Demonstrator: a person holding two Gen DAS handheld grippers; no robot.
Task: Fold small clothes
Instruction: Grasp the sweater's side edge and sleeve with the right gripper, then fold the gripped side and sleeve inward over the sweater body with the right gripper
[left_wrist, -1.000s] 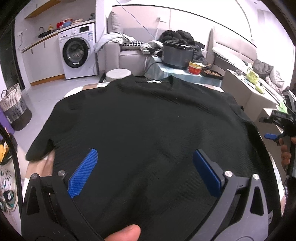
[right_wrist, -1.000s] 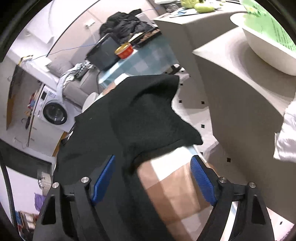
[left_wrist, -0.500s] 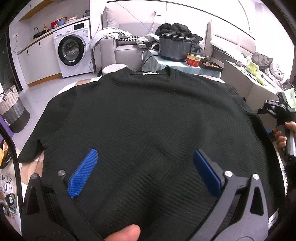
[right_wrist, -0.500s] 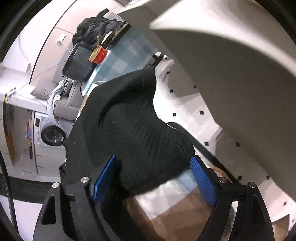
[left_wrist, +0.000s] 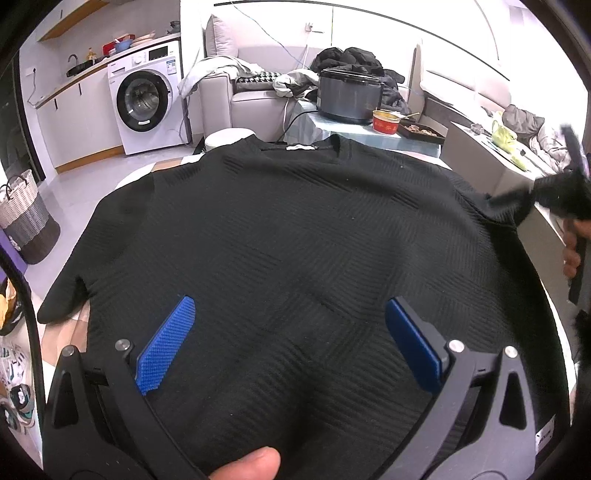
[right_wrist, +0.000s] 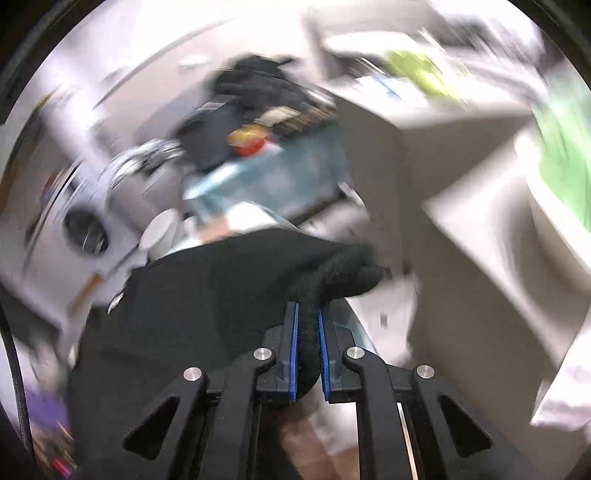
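One black sweater (left_wrist: 280, 236) lies spread flat on the surface, under the left gripper (left_wrist: 291, 343), whose two blue fingers (left_wrist: 166, 350) stand wide apart, holding nothing. The right gripper (right_wrist: 306, 321) pinches the sweater's right sleeve (right_wrist: 332, 273). Beyond the sweater stands one washing machine (left_wrist: 147, 107); its label is unreadable
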